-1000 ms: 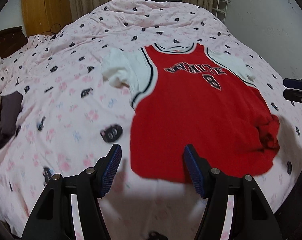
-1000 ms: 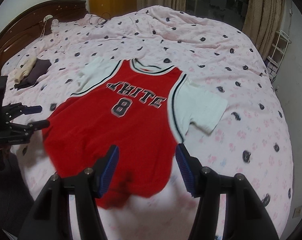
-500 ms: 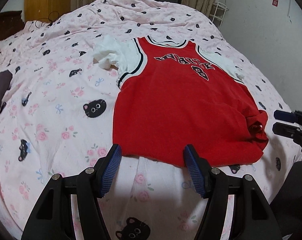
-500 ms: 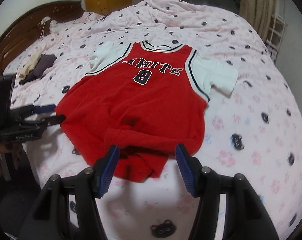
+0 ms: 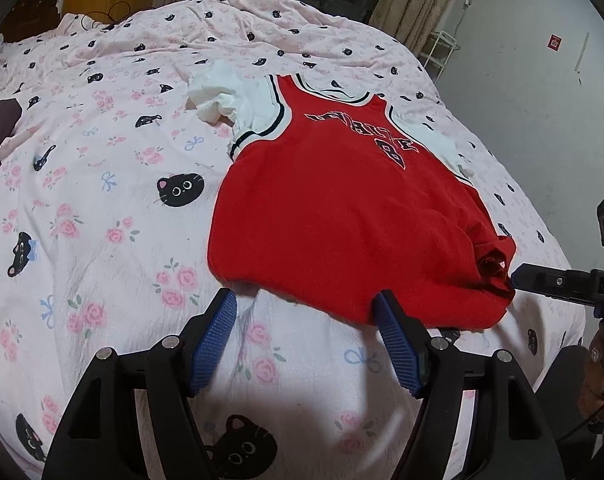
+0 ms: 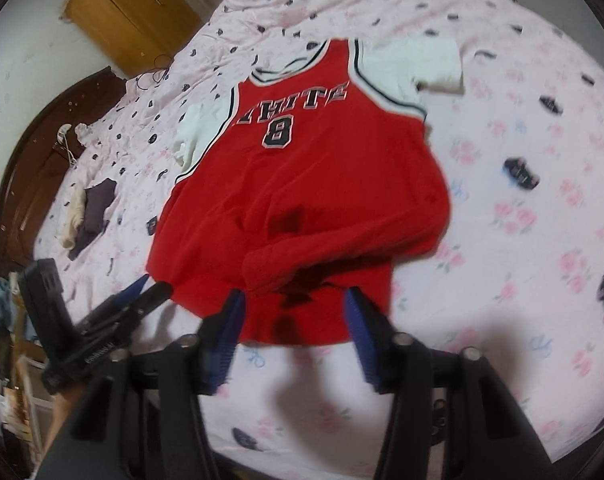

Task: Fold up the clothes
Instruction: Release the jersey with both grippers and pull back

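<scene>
A red basketball jersey [image 5: 342,208] with white sleeves and the number 8 lies face up on the bed; it also shows in the right wrist view [image 6: 302,184]. Its near right hem corner is bunched and rumpled [image 5: 494,264]. My left gripper [image 5: 306,308] is open and empty, low over the bed at the jersey's near left hem. My right gripper [image 6: 293,300] is open and empty at the bunched hem corner, its fingers on either side of the rumpled cloth. Each gripper shows from the side in the other's view, the right one [image 5: 542,280] and the left one [image 6: 141,292].
The bed has a pink quilt [image 5: 101,200] with black cats and roses. Dark and cream clothes [image 6: 89,216] lie near the wooden headboard [image 6: 25,160]. A wooden wardrobe [image 6: 133,12] and a white wall rack [image 5: 438,52] stand beyond the bed.
Both grippers have come down and closer to the jersey's near hem. The right gripper has moved in to the bunched corner and its view has tilted. Both stay open.
</scene>
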Available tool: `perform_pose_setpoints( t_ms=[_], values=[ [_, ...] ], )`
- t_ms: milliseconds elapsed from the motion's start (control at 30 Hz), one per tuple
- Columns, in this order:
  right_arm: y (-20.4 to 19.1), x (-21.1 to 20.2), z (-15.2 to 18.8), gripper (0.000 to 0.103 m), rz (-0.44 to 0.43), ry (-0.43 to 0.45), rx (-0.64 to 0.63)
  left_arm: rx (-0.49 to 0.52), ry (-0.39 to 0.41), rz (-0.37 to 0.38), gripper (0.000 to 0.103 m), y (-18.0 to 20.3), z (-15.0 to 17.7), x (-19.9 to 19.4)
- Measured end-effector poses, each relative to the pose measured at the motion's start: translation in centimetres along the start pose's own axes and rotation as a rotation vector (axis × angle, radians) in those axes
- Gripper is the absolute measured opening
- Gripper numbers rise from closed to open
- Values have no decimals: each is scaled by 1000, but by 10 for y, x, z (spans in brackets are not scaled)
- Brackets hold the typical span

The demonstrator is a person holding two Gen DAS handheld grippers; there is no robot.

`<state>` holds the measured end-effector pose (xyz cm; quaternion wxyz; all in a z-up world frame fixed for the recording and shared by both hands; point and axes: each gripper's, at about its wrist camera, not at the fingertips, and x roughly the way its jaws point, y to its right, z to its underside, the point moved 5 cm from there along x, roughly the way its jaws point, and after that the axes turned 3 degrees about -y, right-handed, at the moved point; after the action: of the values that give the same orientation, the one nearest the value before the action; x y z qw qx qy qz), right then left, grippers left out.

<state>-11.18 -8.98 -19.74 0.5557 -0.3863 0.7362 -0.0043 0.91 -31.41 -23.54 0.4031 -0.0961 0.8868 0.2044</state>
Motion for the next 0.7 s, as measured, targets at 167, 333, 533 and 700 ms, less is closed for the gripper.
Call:
perform_pose_setpoints(
  t_ms=[167,333,533,700],
  values=[
    [-6,6,-4,44,-49,-3,37,2,6,-3,70,0,1,2],
    [-8,13,-14,43,-78,-6,79,-3,14,3,70,0,2,2],
    [-2,27,-19,5,-111,-36,126,-13,15,7,70,-1,2,3],
    [3,11,-18,4,-124,-15,126,-19,15,12,70,-1,3,2]
  ],
)
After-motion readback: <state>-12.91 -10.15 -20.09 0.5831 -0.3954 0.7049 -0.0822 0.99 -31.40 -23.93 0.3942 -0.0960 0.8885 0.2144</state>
